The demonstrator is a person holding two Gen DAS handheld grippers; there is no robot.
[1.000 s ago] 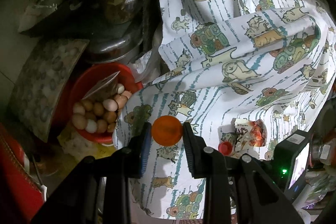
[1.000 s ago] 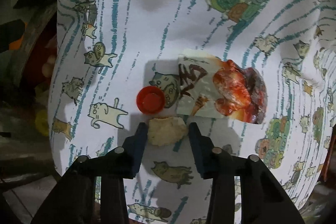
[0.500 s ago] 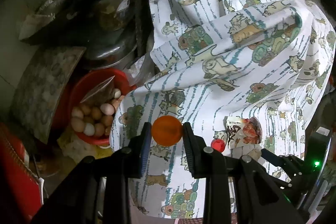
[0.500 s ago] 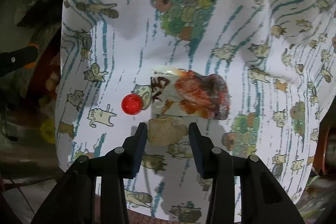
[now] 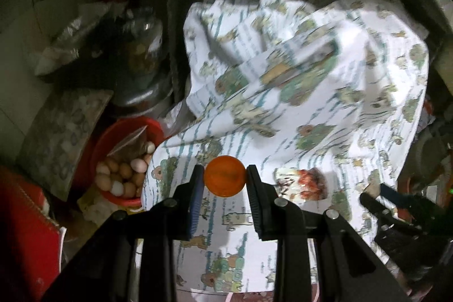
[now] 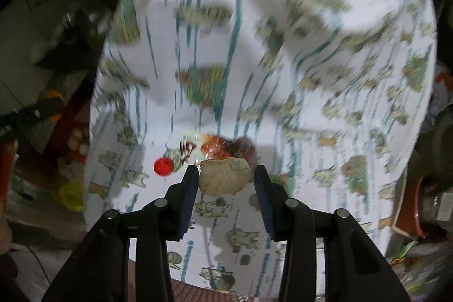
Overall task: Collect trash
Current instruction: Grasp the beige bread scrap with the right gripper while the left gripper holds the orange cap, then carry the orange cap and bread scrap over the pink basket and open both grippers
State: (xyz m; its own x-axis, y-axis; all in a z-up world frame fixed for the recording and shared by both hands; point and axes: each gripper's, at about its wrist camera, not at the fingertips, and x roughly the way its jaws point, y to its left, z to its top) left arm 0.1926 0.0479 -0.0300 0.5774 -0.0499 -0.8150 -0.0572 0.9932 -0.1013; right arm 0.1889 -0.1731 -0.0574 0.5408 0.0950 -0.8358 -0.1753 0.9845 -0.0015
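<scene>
Left wrist view: the left gripper [image 5: 225,179] has its jaws clamped on an orange cap [image 5: 225,179], held above the near part of a white cartoon-print cloth [image 5: 297,109]; a printed snack wrapper [image 5: 301,183] lies on the cloth just to the right, and a red basin of eggs [image 5: 121,160] sits off the cloth's left edge. Right wrist view: the right gripper [image 6: 225,180] has its jaws closed on a crumpled pale scrap [image 6: 225,179], lifted above the cloth [image 6: 283,75], with the wrapper [image 6: 220,149] just beyond it and a small red cap [image 6: 163,166] on the cloth to the left, both blurred.
</scene>
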